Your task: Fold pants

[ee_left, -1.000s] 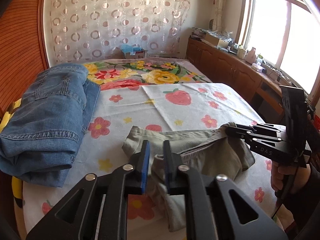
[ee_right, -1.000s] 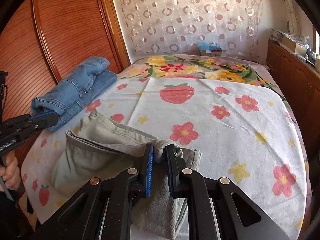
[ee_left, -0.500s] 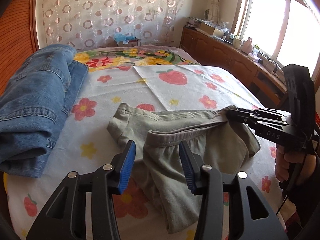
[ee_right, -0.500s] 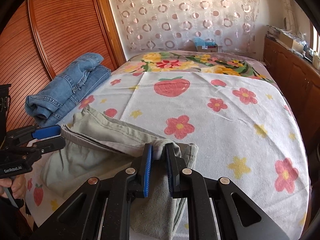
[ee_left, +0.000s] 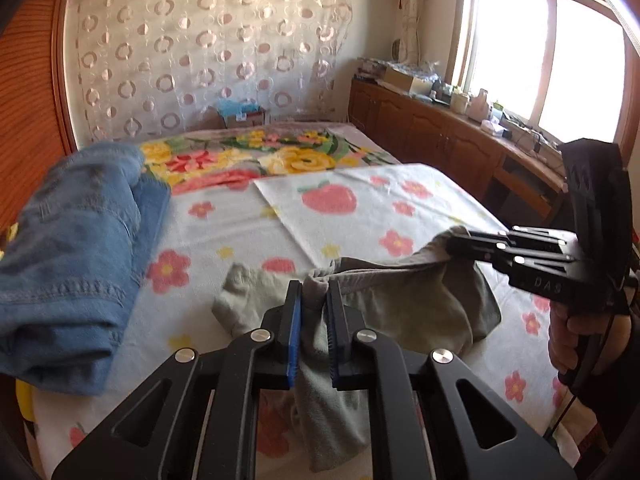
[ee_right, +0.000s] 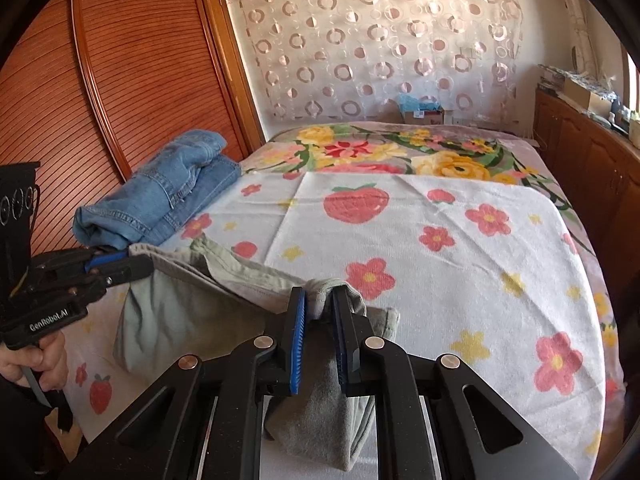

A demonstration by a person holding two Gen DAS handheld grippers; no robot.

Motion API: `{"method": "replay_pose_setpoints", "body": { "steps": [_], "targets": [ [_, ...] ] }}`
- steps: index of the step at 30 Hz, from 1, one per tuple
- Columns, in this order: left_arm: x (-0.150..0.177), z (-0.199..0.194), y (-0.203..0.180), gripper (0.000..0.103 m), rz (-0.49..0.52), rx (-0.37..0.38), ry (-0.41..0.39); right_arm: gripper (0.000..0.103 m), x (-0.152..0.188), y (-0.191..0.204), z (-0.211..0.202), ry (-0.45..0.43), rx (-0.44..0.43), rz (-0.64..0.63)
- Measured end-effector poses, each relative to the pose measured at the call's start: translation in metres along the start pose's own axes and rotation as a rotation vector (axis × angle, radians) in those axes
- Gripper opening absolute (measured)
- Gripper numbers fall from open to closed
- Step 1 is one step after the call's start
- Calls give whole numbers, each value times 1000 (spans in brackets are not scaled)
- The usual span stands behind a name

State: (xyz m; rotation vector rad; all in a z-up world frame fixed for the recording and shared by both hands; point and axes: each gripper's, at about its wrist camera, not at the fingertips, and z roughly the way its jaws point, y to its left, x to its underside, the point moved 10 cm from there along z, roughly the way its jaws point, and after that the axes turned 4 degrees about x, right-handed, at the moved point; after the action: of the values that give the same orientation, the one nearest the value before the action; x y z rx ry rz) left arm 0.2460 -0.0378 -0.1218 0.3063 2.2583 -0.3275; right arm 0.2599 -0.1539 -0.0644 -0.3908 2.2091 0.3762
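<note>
Both jaws are nearly closed, each pinching a bunched corner of the grey-green pants [ee_left: 404, 304]. Your left gripper [ee_left: 313, 312] grips one end of the waistband and your right gripper [ee_right: 320, 320] grips the other, so the band runs raised between them while the rest sags onto the bed [ee_right: 460, 240].

From the left wrist view you see the right gripper [ee_left: 454, 242] side-on at the right edge, its tips buried in cloth, with your right hand [ee_left: 580, 340] below it. That view also shows the window [ee_left: 552, 60] and the wooden cabinets [ee_left: 432, 136] along the bed's right side.

From the right wrist view you see the left gripper [ee_right: 132, 262] at the left edge with your left hand [ee_right: 36, 364], and the wooden sliding door [ee_right: 100, 100] behind it.

A folded pair of jeans [ee_right: 164, 196] lies along the bed's left side, near the pants' far-left corner but apart from it. Beyond the pants, the flowered sheet [ee_right: 400, 232] lies bare out to the right edge and back to the floral blanket [ee_right: 400, 152]. The pants' lower part hangs at the near edge of the bed.
</note>
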Motion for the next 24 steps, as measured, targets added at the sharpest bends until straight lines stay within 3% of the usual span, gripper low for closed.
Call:
{"method": "replay_pose_setpoints", "body": {
  "steps": [4, 8, 10, 12, 19, 24],
  "targets": [
    [-11, 12, 11, 13, -43, -7, 37, 13, -7, -1, 4, 6, 4, 10],
    [-10, 21, 16, 14, -48, -31, 61, 27, -3, -2, 9, 36, 17, 8],
    [-4, 23, 17, 17, -61, -25, 78, 36, -1, -5, 8, 43, 30, 7],
    [0, 23, 19, 22, -61, -42, 89, 39, 1, -8, 5, 47, 33, 12],
    [15, 8, 18, 72, -45, -45, 74, 39, 19, -9, -18, 51, 40, -22],
    [33, -3, 12, 72, -46, -39, 72, 39, 40, -4, -35, 65, 13, -31]
  ]
}}
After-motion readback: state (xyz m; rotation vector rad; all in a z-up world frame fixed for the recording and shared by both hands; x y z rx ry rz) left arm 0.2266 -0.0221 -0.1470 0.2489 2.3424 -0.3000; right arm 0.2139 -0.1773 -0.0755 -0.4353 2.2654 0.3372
